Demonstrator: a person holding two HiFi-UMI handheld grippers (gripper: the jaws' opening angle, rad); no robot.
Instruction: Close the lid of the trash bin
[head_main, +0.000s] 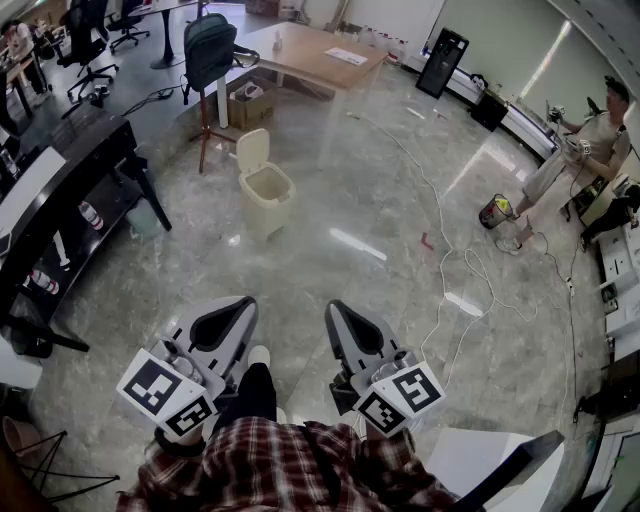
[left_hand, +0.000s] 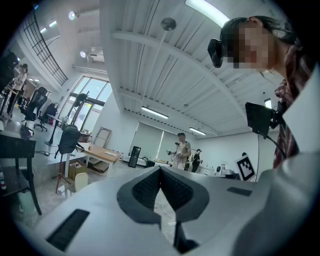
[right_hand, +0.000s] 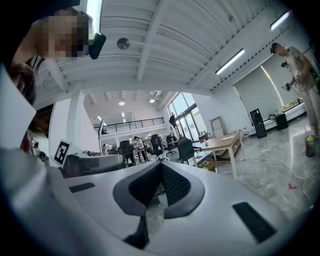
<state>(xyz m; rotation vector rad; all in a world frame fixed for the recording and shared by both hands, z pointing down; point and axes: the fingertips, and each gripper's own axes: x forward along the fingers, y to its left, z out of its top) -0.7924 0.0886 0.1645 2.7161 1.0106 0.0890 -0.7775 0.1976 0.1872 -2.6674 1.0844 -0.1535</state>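
A cream trash bin (head_main: 268, 192) stands on the marble floor a few steps ahead, its lid (head_main: 252, 151) raised upright at the back. In the left gripper view the trash bin (left_hand: 80, 181) shows small at the left, far beyond the jaws. My left gripper (head_main: 241, 306) and right gripper (head_main: 336, 309) are held low in front of my body, side by side, well short of the bin. Both are shut with nothing between the jaws; the pads meet at the tips of the left gripper (left_hand: 160, 170) and the right gripper (right_hand: 161, 165).
A backpack on a stand (head_main: 208, 50) and a wooden table (head_main: 312, 54) with a cardboard box (head_main: 248, 101) under it lie behind the bin. A black desk (head_main: 62, 190) runs along the left. Cables (head_main: 452, 262) trail at right, near a person (head_main: 580, 150) and a small bucket (head_main: 495, 211).
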